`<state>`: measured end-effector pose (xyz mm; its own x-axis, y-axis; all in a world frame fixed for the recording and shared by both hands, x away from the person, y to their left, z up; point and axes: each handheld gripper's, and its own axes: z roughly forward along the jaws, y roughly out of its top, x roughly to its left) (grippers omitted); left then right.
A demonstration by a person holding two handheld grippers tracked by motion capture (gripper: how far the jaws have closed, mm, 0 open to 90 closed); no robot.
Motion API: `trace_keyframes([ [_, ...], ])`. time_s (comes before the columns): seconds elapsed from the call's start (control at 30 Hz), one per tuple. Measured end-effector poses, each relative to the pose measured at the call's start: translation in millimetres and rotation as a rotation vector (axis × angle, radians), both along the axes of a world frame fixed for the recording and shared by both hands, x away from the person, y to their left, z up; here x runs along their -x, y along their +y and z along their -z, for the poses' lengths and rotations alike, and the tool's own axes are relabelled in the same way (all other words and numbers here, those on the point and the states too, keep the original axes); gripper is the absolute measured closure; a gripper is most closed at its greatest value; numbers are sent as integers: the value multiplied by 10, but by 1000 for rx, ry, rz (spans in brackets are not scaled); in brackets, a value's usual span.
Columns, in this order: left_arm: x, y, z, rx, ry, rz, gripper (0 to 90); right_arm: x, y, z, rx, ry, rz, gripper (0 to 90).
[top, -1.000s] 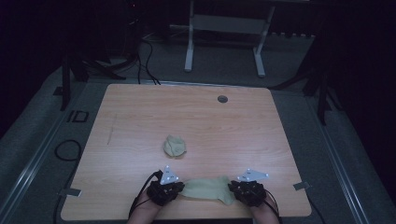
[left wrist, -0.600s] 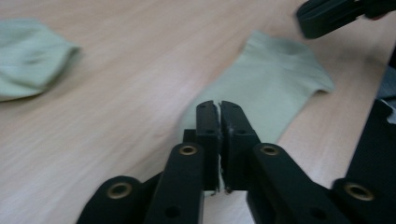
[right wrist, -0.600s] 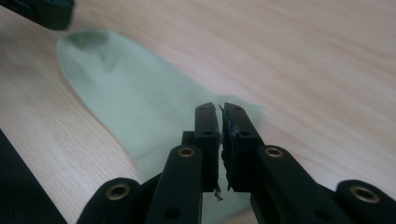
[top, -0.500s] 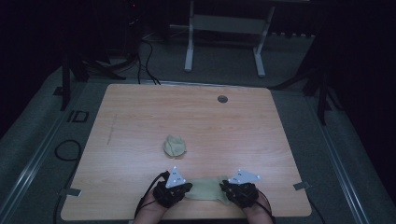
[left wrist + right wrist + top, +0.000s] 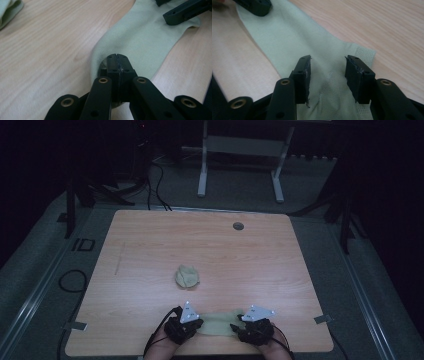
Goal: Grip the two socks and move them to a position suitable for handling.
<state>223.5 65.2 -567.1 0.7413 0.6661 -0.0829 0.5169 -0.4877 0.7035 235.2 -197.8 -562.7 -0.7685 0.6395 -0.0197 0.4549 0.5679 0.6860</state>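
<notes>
Pale green knit is what both tools are working on: a sock [image 5: 216,324] lies flat along the near edge of the table [image 5: 150,245], at about 6 o'clock from its middle, stretched sideways between the two hands. A second sock [image 5: 187,276], already bundled into a small wad, sits just short of the table's middle, toward 12 o'clock from the flat one and apart from it.

That bundle suggests one sock is done and this one is only beginning. The left gripper [image 5: 116,58] has its jaws pressed together on one end of the flat sock [image 5: 147,37], a little fabric bunched at the tips. The right gripper [image 5: 327,65] stands with jaws apart, straddling the mesh-textured end of the sock [image 5: 294,35] at 3 o'clock, not pinching it as far as the pictures show; whether the tips touch the cloth I cannot tell.

Left to do, by my reading: take hold of that free end, then fold or roll the sock up and set it by the first.
</notes>
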Motion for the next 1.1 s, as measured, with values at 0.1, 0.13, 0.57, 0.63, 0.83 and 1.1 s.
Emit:
trace_keyframes([
  [0.1, 57, 14, -3, 0, 9, 7, 893, 62, 8, 5, 2, -7, -19, 550],
  [0.13, 76, 16, -2, -1, 5, 11, 893, 73, 7, 8, 2, -12, -25, 549],
  [0.57, -15, 25, 24, 33, 0, -10, 890, -98, -28, 11, -14, -4, -41, 550],
  [0.63, -21, 28, 26, 36, 1, -7, 890, -94, -31, 15, -16, -9, -41, 551],
  [0.83, -11, 23, 2, 52, -7, -13, 844, -83, -13, -5, -3, -8, -40, 534],
  [1.1, 93, 186, -165, 149, -63, -6, 672, -124, 45, -214, -41, -29, -57, 505],
])
